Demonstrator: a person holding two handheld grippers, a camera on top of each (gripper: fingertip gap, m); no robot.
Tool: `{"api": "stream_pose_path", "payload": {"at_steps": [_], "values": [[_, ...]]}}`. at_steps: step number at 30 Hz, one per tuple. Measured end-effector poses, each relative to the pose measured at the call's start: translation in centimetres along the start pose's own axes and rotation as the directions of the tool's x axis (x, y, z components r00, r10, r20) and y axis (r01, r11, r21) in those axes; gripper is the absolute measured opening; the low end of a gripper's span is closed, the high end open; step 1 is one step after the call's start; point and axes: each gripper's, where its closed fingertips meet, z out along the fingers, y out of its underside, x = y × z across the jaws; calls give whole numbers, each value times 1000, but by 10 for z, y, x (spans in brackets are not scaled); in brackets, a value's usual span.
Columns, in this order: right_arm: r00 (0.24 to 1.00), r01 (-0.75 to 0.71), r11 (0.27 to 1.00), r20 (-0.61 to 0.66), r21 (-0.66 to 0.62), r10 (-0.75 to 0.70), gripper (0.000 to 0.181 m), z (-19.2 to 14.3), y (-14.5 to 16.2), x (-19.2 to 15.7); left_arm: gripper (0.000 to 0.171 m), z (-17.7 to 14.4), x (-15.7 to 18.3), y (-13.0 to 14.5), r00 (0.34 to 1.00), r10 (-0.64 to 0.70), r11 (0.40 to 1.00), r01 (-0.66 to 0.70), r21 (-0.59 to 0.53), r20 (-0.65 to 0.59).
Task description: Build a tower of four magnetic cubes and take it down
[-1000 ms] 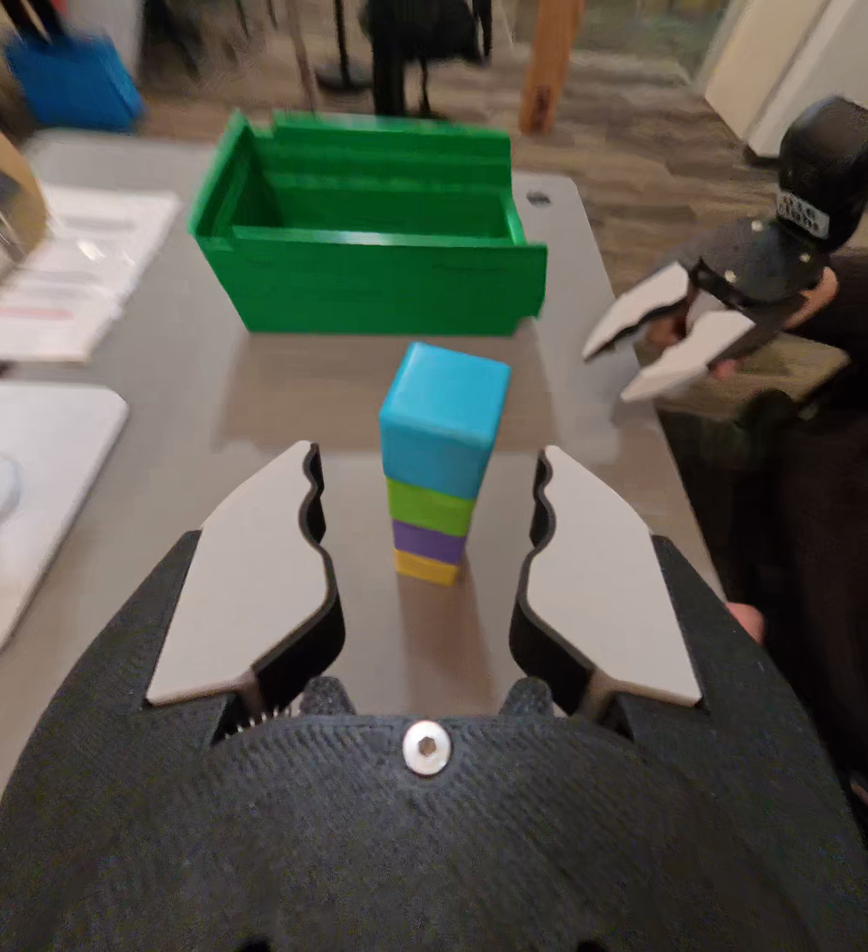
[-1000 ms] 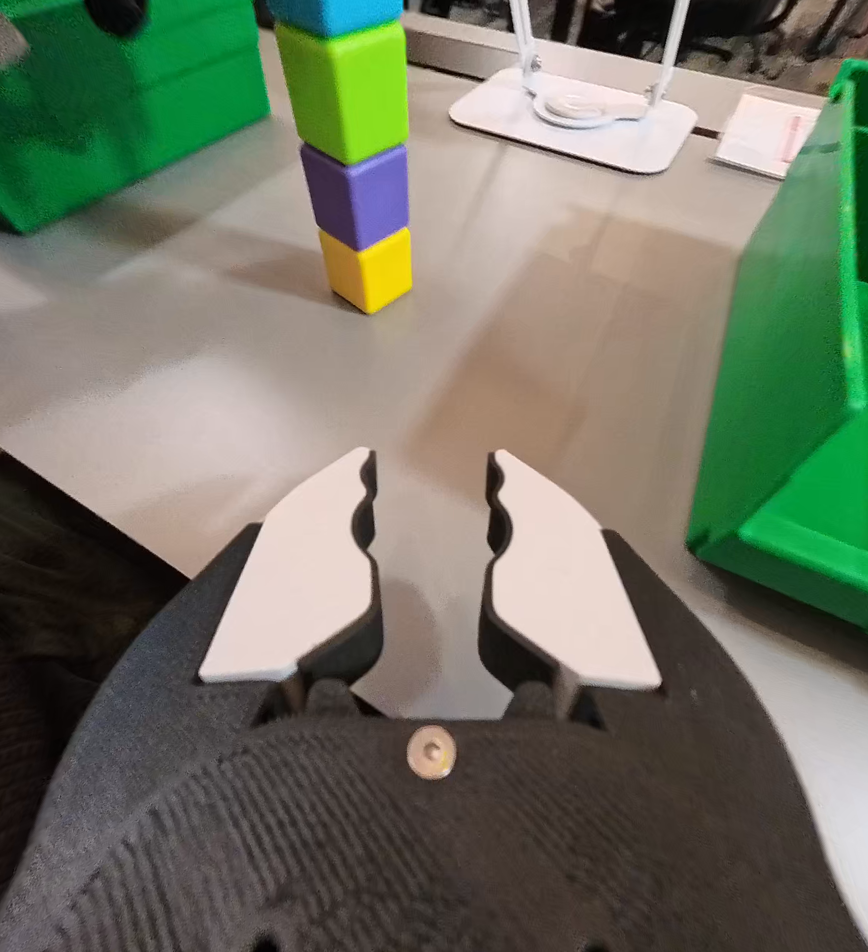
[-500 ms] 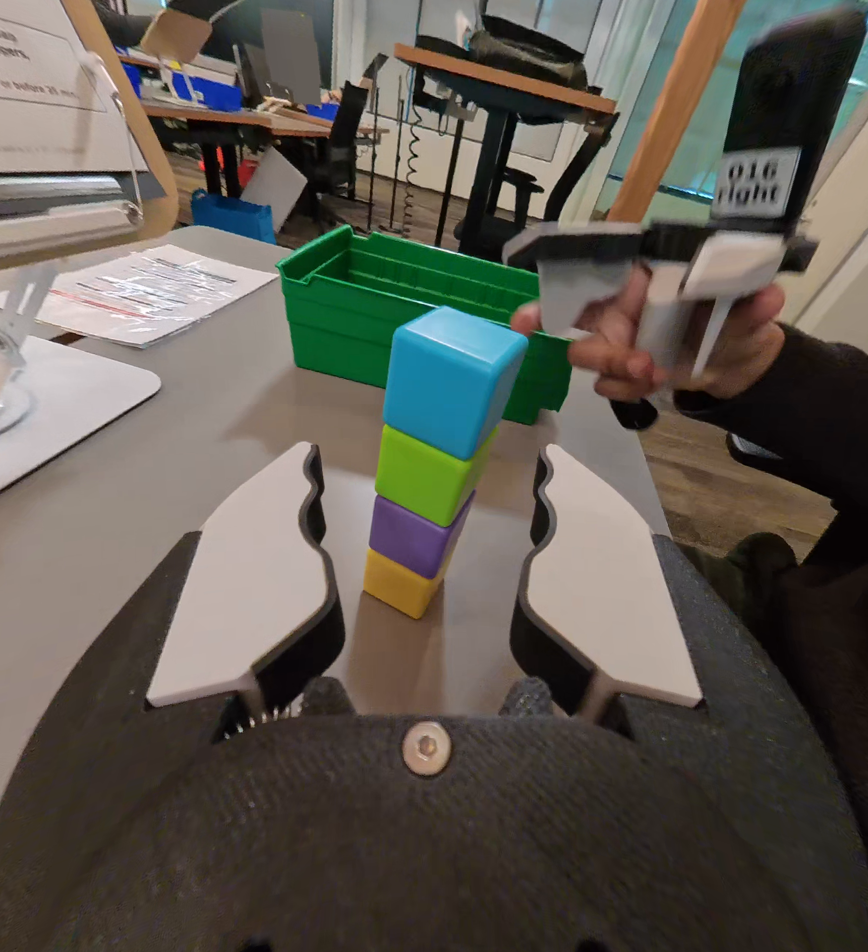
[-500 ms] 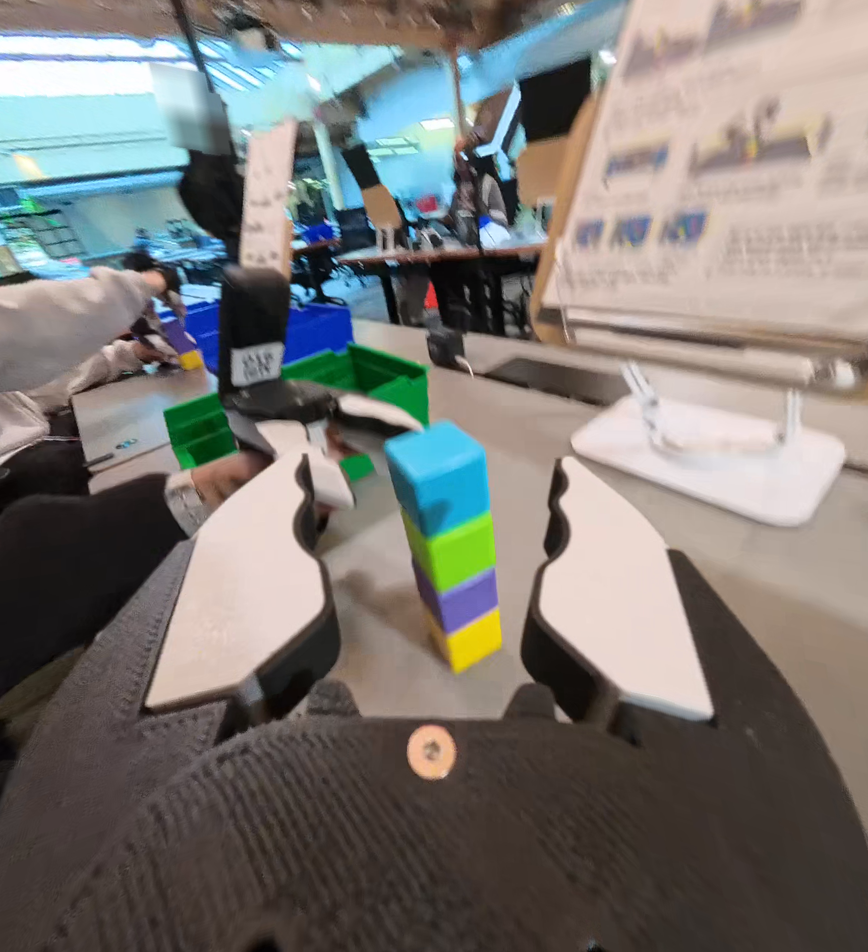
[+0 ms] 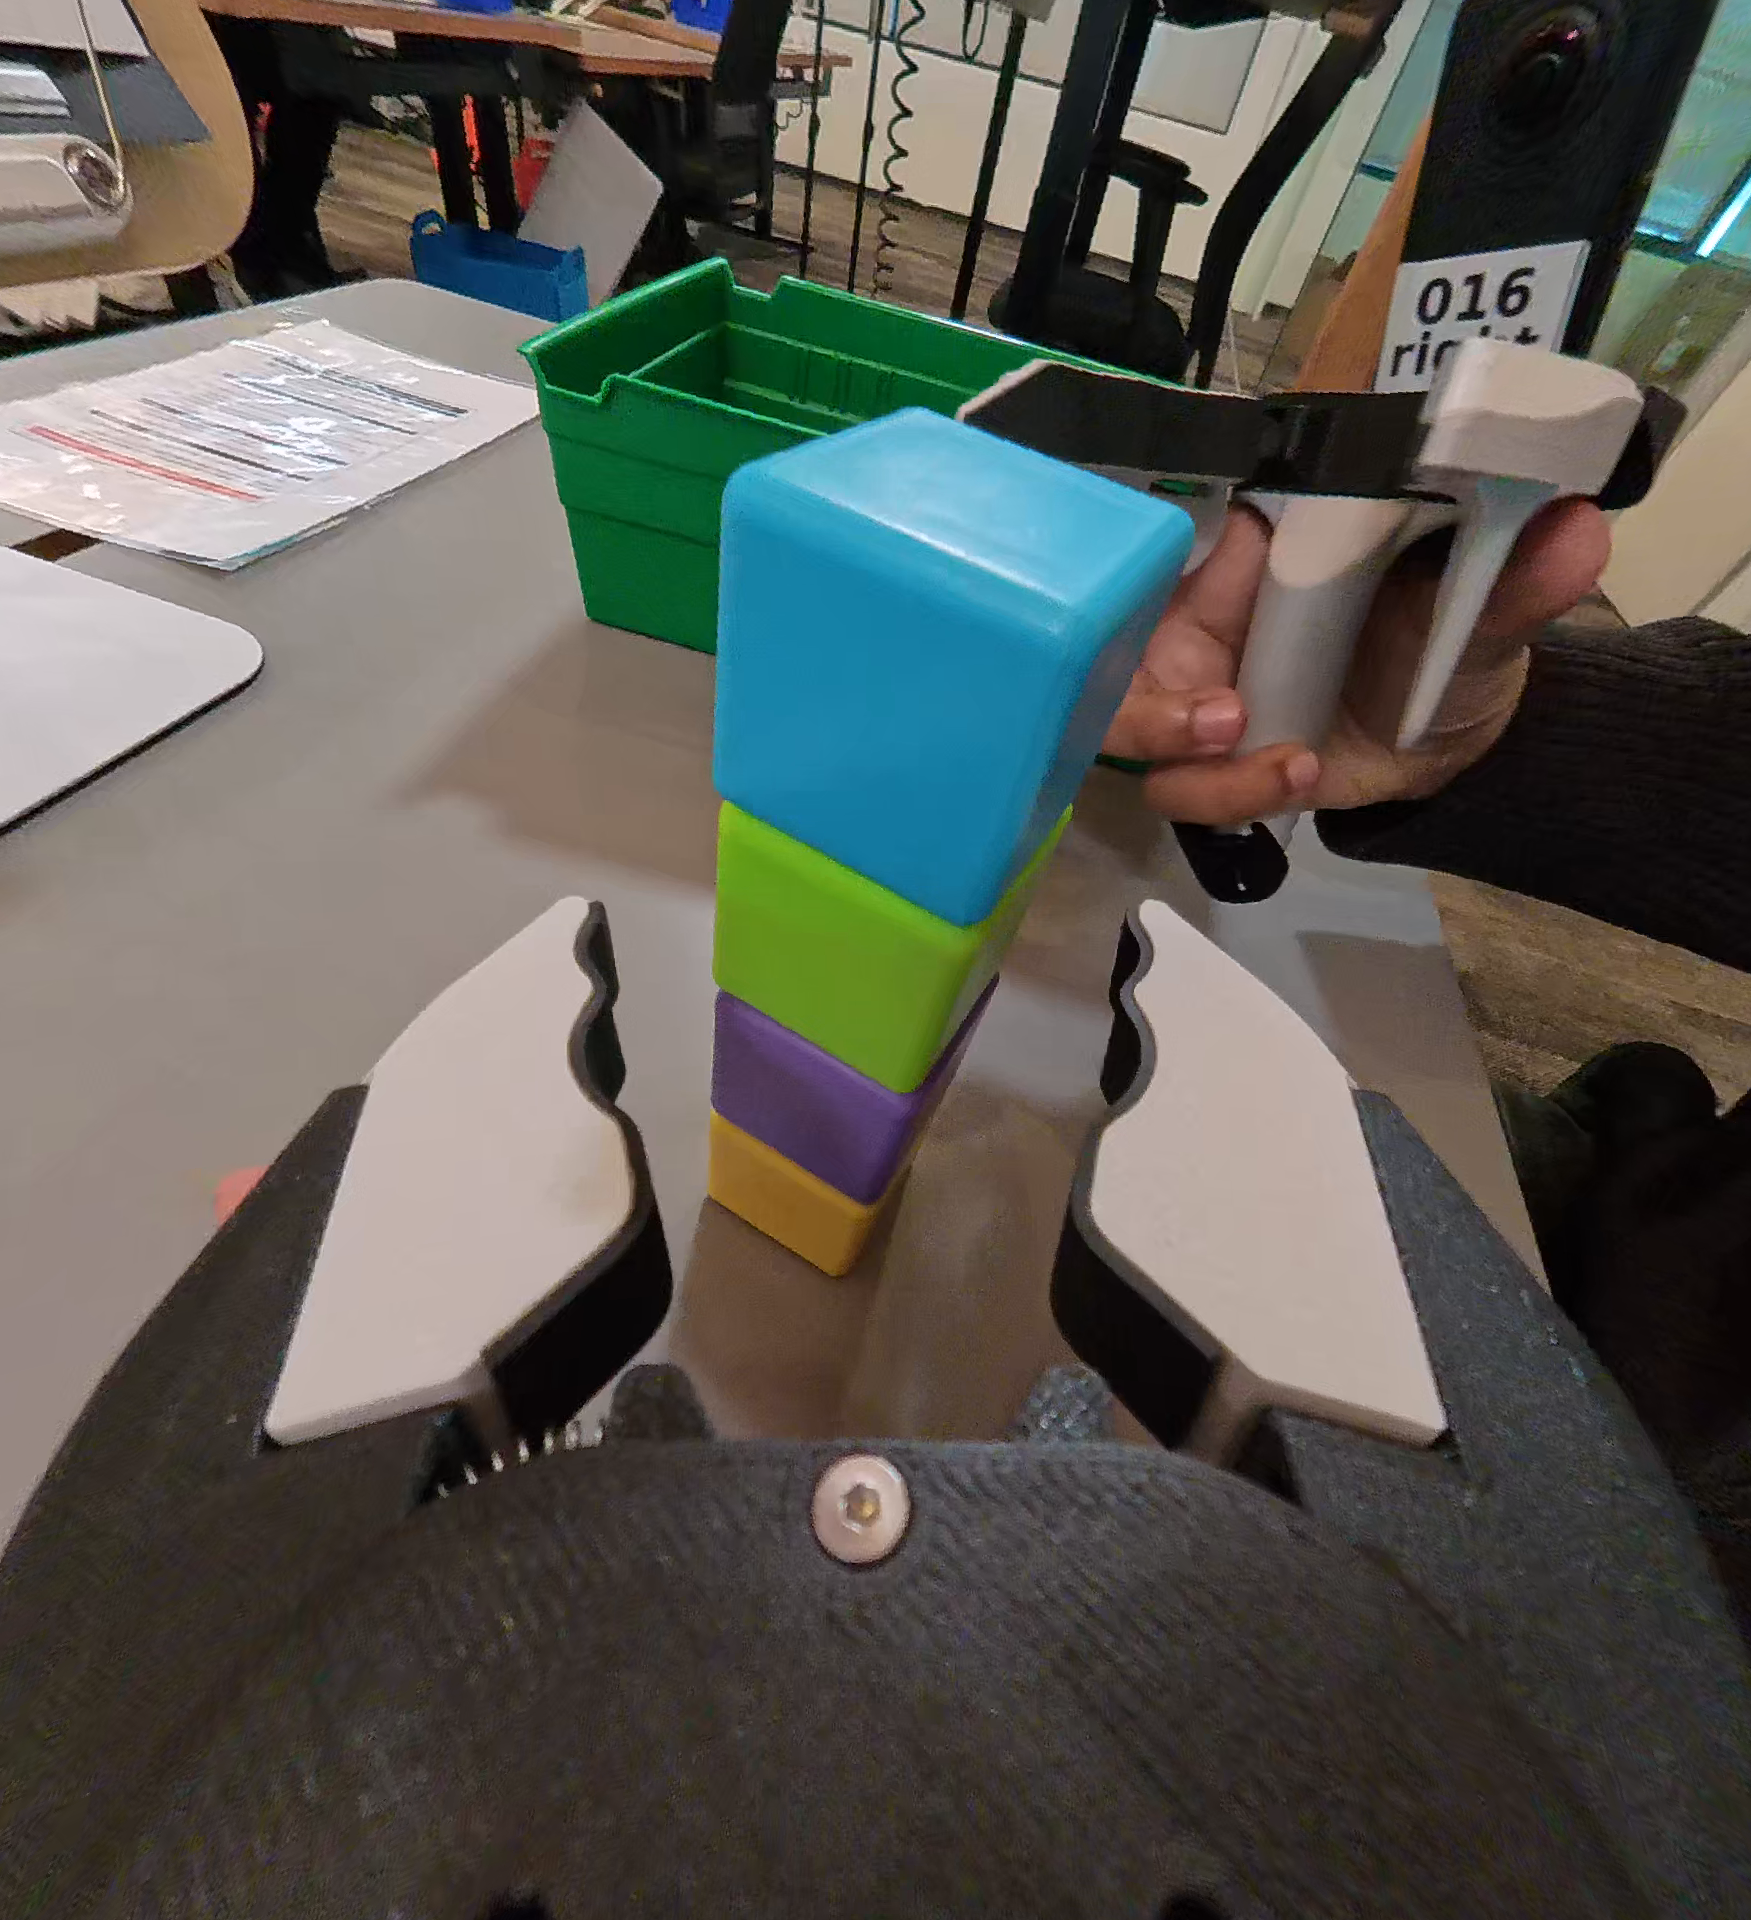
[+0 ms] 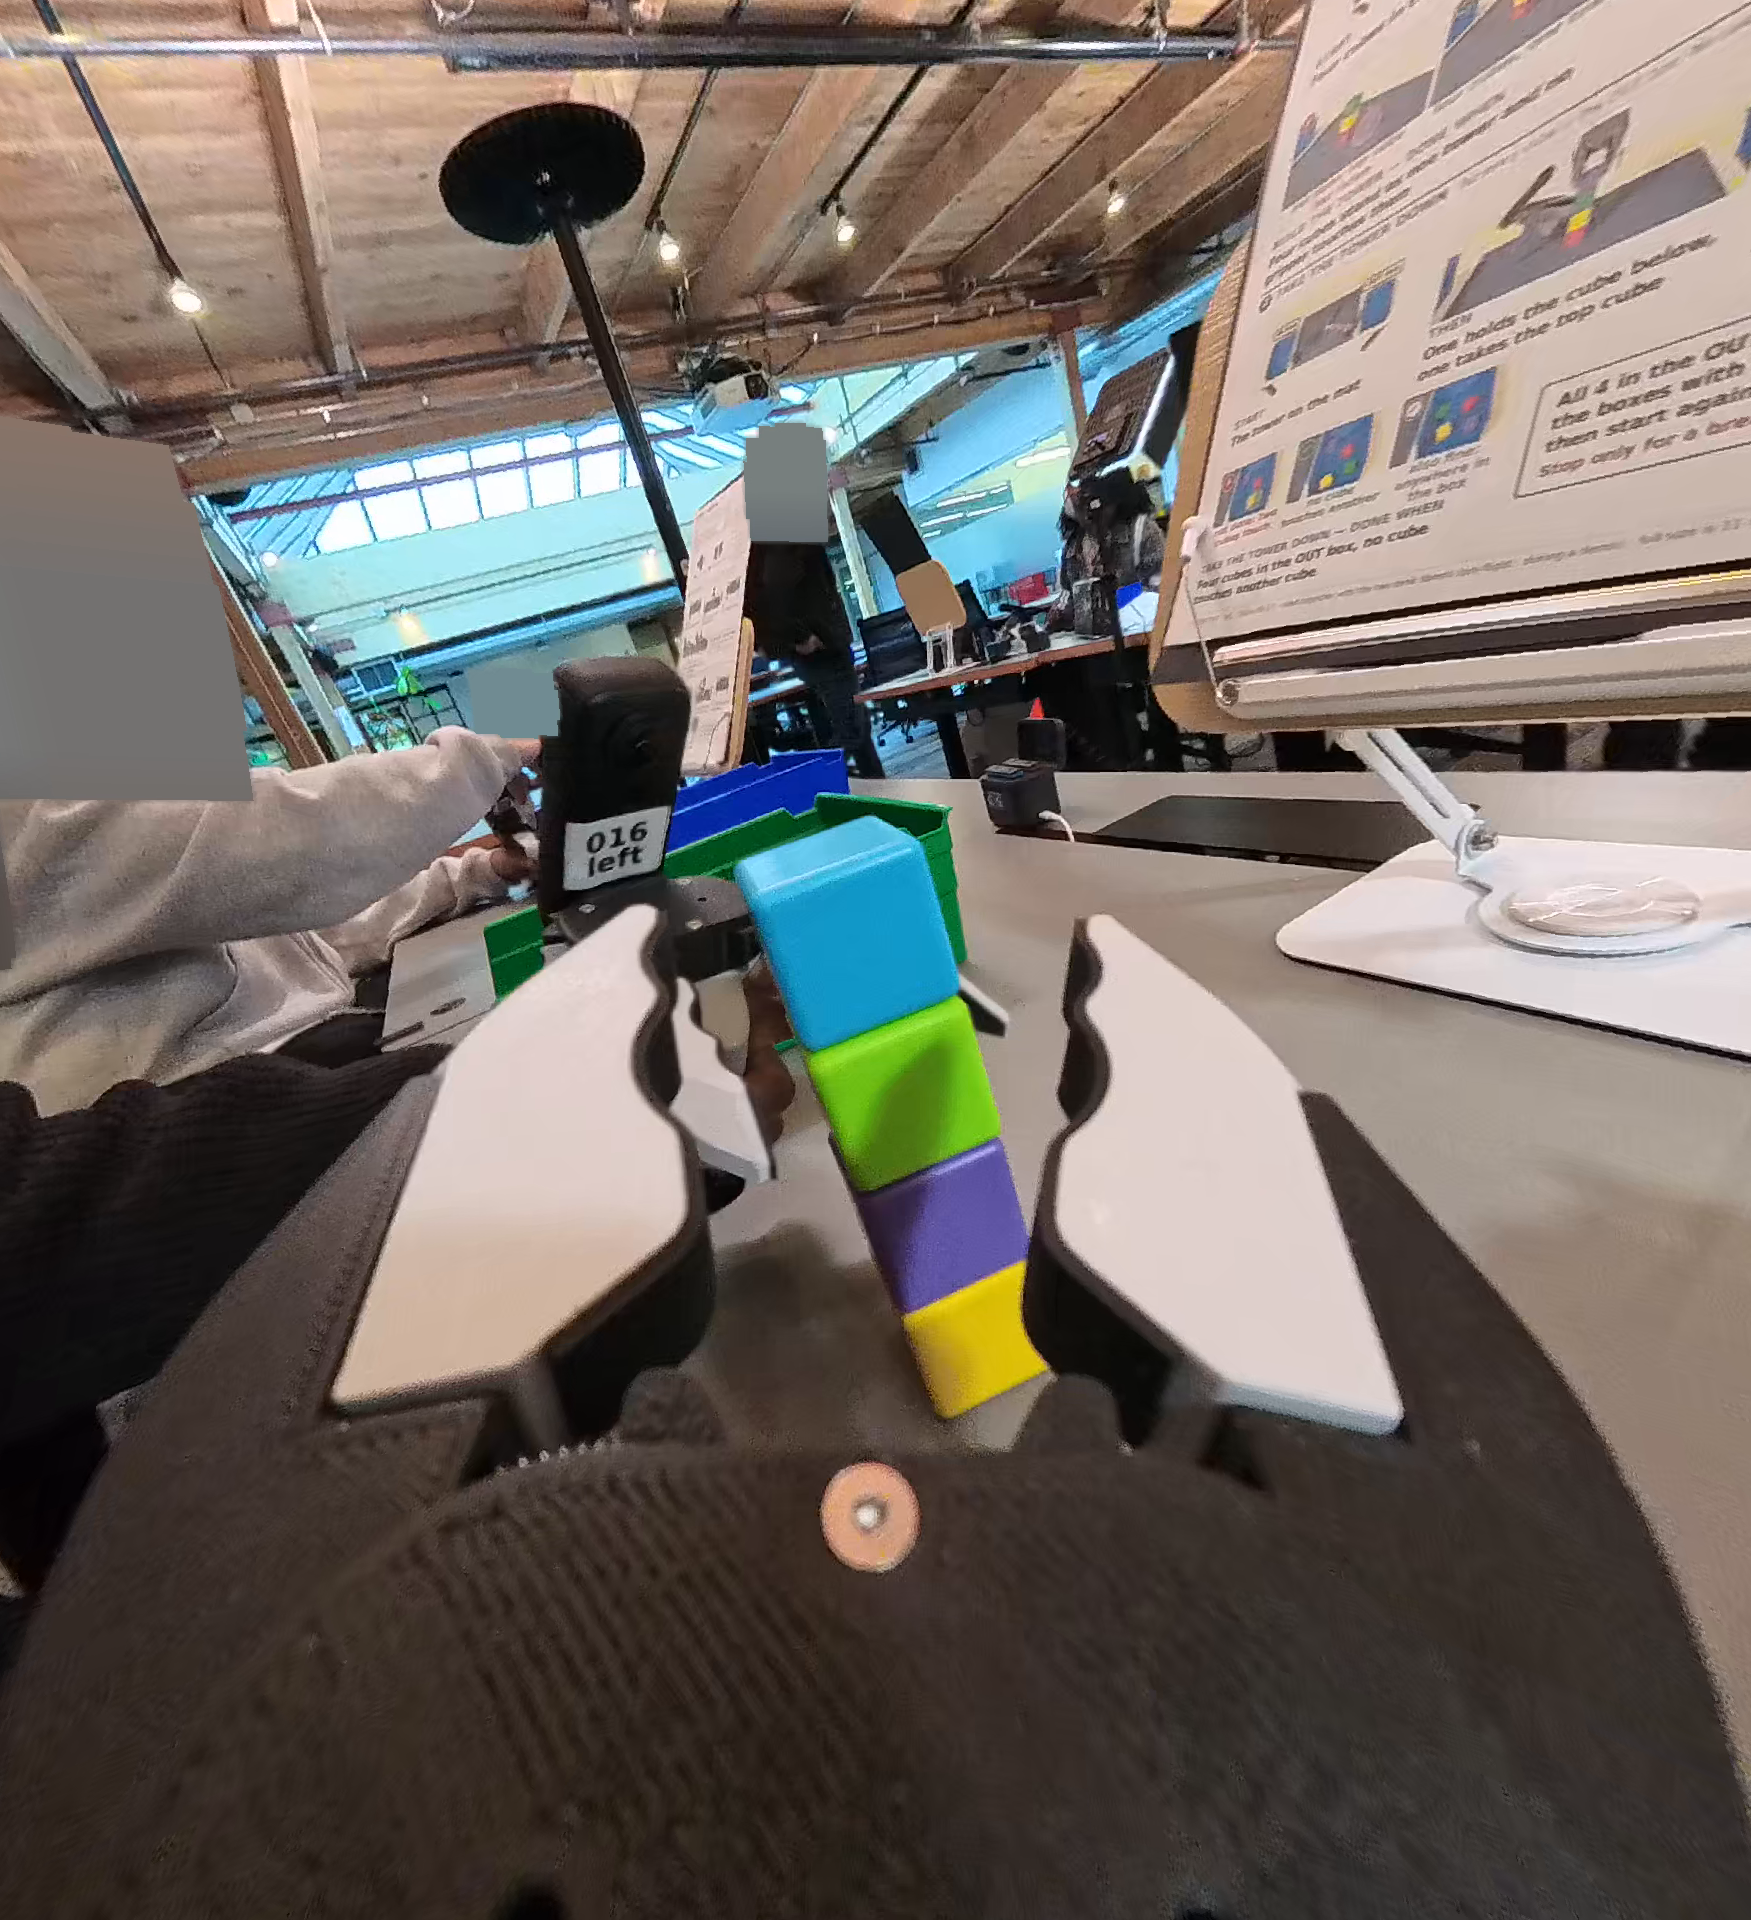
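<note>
A tower of four cubes stands on the grey table: blue cube on top, then green cube, purple cube and yellow cube. My left gripper is open and empty, its fingers either side of the tower's lower half, not touching. My right gripper is open and empty, fingers flanking the tower, with the blue cube between the tips. It shows side-on in the left wrist view, level with the blue cube's top. A left finger shows behind the tower.
A green bin stands behind the tower, with a paper sheet and a white stand base to the left. In the right wrist view: an instruction board on its stand base, another green bin, a blue bin, and people beyond. There is about 9 cm between the tips of the two grippers.
Both grippers have closed in on the tower. The right gripper swung up from the table edge, opened wider and now flanks the tower. The left gripper came lower and nearer.
</note>
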Motion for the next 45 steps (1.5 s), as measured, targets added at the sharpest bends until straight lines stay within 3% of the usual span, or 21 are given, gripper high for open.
{"api": "stream_pose_path", "payload": {"at_steps": [6,13,19,25,38,45], "values": [[1000,4,1000,-6,-5,-4,69,1,7,7,85,-5,7,11,996,-56,998,55,-18,-68],[1000,-6,1000,2,-6,6,66,7,11,11,84,-9,21,21,995,-22,998,16,-64,-97],[1000,-12,1000,19,10,12,62,6,8,11,84,-10,20,22,997,-24,998,19,-64,-74],[995,-34,999,89,-19,36,57,7,14,0,85,-9,10,6,999,-23,999,22,32,24],[997,-17,998,76,-64,22,58,10,30,-3,81,4,18,13,1000,-6,1000,6,-14,5],[995,-26,996,93,-85,34,56,10,33,-5,62,-1,15,16,999,-39,999,39,-30,-16]]}}
